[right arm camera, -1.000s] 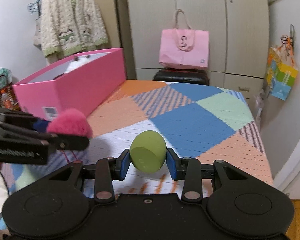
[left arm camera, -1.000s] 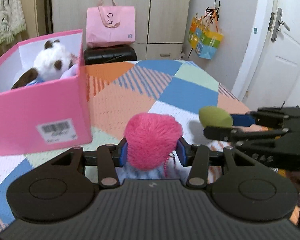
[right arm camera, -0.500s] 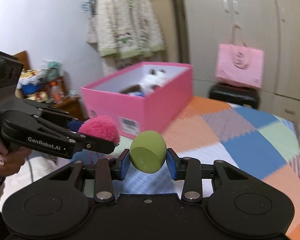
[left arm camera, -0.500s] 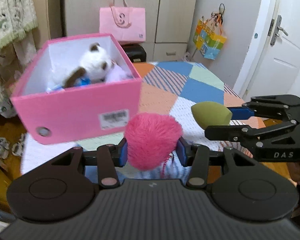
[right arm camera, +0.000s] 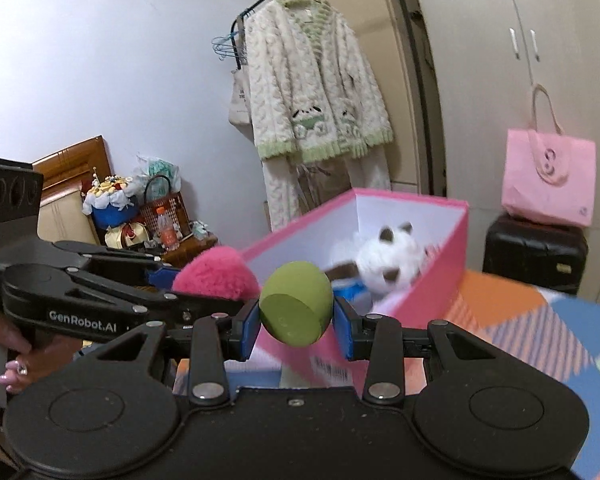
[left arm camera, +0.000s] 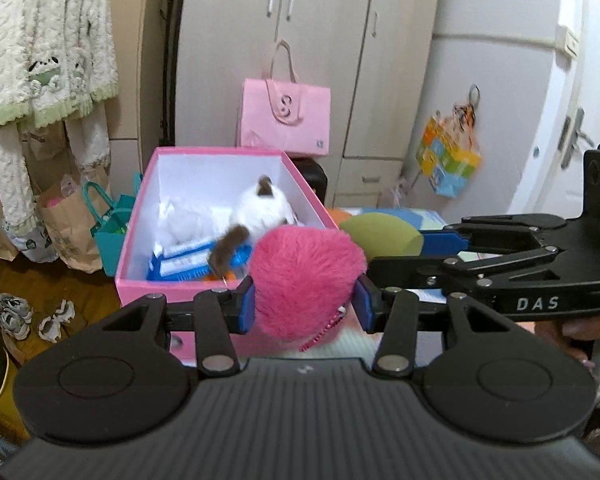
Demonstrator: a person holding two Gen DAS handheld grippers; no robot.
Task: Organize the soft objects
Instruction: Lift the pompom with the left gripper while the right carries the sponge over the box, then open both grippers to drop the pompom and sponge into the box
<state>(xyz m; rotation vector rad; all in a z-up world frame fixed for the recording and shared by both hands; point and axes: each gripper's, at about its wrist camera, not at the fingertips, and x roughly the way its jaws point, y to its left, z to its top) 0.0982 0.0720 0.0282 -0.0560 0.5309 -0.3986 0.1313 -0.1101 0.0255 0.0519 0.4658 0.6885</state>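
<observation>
My left gripper (left arm camera: pixel 304 304) is shut on a fluffy pink pompom (left arm camera: pixel 304 280), held above the near end of an open pink box (left arm camera: pixel 136 248). A white and brown plush toy (left arm camera: pixel 260 208) and blue packets lie inside the box. My right gripper (right arm camera: pixel 296 324) is shut on a green egg-shaped sponge (right arm camera: pixel 296 308), raised just in front of the pink box (right arm camera: pixel 444 276). The two grippers sit side by side: the sponge (left arm camera: pixel 380 232) shows just right of the pompom, and the pompom (right arm camera: pixel 216 276) shows left of the sponge.
The box stands on a bed with a patchwork cover (right arm camera: pixel 540 336). A pink tote bag (left arm camera: pixel 286 120) rests on a black suitcase (right arm camera: pixel 536 252) by the wardrobe. A knitted cardigan (right arm camera: pixel 316 88) hangs at the left. Paper bags (left arm camera: pixel 68 224) and shoes (left arm camera: pixel 16 316) lie on the floor.
Both grippers have risen and swung left toward the pink box, still holding their objects. The box now shows from above, with its inside in view.
</observation>
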